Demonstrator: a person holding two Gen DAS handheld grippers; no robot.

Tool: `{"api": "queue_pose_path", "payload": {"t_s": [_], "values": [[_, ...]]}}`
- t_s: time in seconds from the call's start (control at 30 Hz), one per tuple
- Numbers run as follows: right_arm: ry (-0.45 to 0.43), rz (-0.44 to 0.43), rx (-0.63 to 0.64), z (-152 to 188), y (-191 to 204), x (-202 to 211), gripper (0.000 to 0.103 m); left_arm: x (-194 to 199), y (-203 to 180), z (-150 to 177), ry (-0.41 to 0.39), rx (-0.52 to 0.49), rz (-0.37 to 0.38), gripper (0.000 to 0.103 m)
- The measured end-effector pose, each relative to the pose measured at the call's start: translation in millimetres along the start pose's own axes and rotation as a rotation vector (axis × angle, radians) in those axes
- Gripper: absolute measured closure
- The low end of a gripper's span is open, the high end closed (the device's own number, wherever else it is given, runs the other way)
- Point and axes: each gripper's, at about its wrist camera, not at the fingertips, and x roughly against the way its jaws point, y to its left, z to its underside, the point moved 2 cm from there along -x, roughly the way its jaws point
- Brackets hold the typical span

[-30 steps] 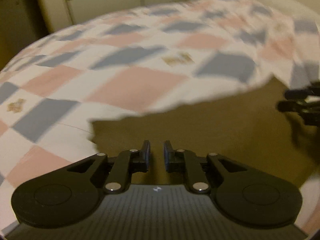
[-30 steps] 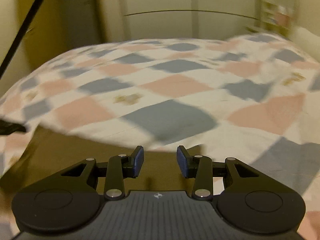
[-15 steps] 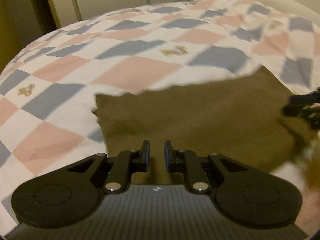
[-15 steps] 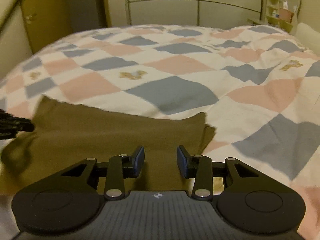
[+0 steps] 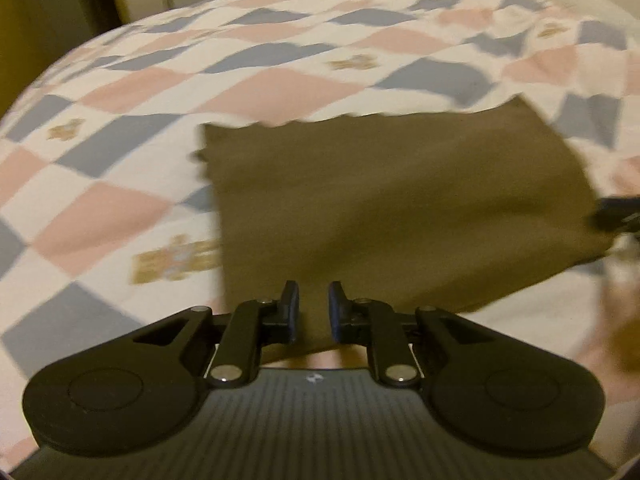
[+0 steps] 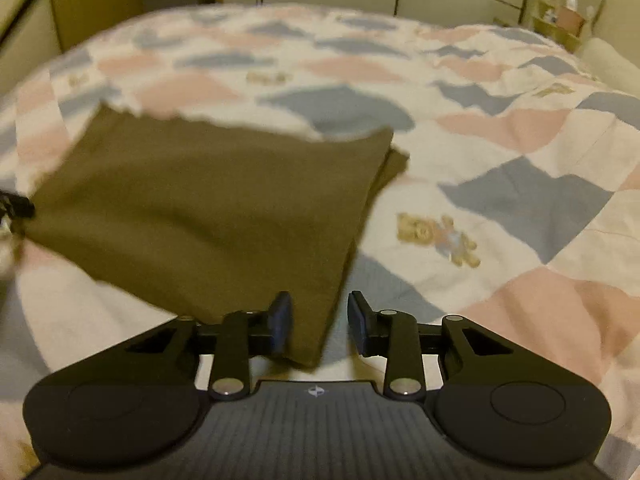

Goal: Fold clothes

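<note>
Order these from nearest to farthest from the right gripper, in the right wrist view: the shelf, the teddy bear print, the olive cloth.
1. olive cloth, reaching between the right gripper fingers.
2. teddy bear print, right of the cloth.
3. shelf, far right, behind the bed.

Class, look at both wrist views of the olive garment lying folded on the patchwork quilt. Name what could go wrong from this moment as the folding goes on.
1. The right tongs are closing with only the near corner of the olive garment between the pads; they may catch just one layer, or miss.
2. At the far right corner a lower layer peeks out, so another fold could come out uneven.
3. The pads sit close over the quilt and might pinch it too.
</note>
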Motion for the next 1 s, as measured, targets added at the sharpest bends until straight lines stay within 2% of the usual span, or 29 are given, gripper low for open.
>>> {"api": "queue_pose_path", "payload": {"t_s": [0.17,0.27,0.4,0.47,0.6,0.67,0.8,0.87,1.0], "values": [[-0.044,-0.095,-0.003,-5,39,-8,0.07,-21,-49,-2,-0.001,-0.074,0.109,0.088],[-0.035,-0.135,0.035,-5,60,-23,0.07,-34,-51,11,0.025,-0.125,0.061,0.087],[0.005,-0.094,0.105,11,62,-32,0.071,-25,-22,25,0.032,-0.095,0.026,0.087],[0.015,-0.072,0.1,19,49,-26,0.07,-21,-3,30,0.054,-0.061,-0.014,0.087],[0.047,-0.029,0.039,37,18,-16,0.071,-9,29,33,0.104,0.039,-0.066,0.088],[0.064,-0.031,-0.013,42,7,-12,0.076,-5,35,32,0.143,0.07,-0.098,0.088],[0.094,-0.009,-0.117,46,-6,0,0.075,3,32,30,0.242,0.121,-0.157,0.088],[0.088,-0.025,-0.189,44,-11,11,0.074,5,30,30,0.282,0.152,-0.167,0.087],[0.098,-0.091,-0.347,40,-18,21,0.068,8,22,28,0.316,0.197,-0.174,0.079]]}}
